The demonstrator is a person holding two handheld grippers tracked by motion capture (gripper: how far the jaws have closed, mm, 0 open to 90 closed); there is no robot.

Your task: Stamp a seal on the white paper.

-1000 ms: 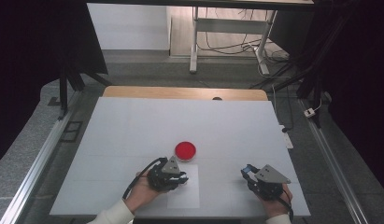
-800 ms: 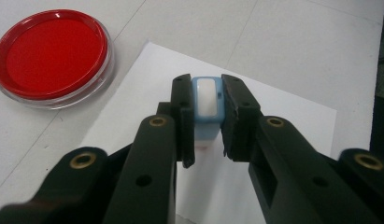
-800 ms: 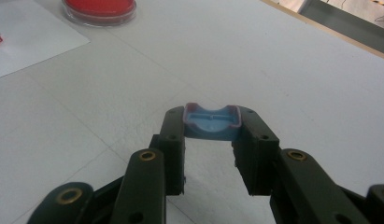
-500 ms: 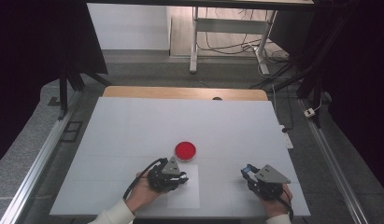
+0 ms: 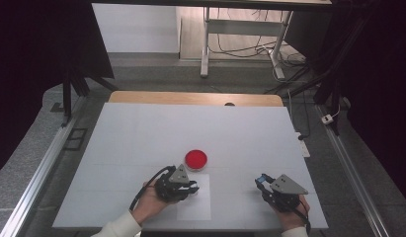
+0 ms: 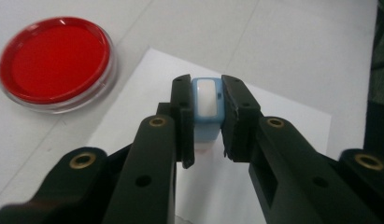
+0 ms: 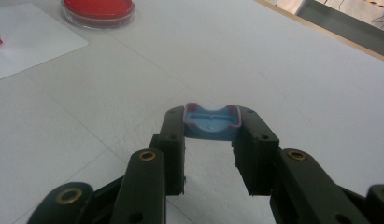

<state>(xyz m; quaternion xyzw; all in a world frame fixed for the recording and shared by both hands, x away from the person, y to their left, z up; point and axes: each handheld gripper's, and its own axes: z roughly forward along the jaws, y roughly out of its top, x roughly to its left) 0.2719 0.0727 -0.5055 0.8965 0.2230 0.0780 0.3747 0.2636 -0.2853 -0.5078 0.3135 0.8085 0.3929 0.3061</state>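
White and matte, the counter (image 5: 141,133) bore a round red dish (image 5: 196,159) ahead of my left claw (image 5: 190,187). In the left gripper view, that claw clamped a blue-and-white stamp (image 6: 206,107) over paper (image 6: 283,116). In the right gripper view, my right claw (image 7: 211,128) pinched a curved blue cap (image 7: 211,122).

Table (image 5: 141,128) carries a paper sheet (image 5: 198,207) near its front edge, left of centre. Ink pad dish (image 5: 196,159) sits just behind the sheet's far edge, apart from it. Left gripper (image 5: 190,187) is over the sheet's left part, with a small stamp block (image 6: 207,107) between its jaws. Right gripper (image 5: 262,180) is well to the right of the sheet, near the front, clamping a cap piece (image 7: 211,122). Floor cables (image 5: 240,49) lie beyond the table.
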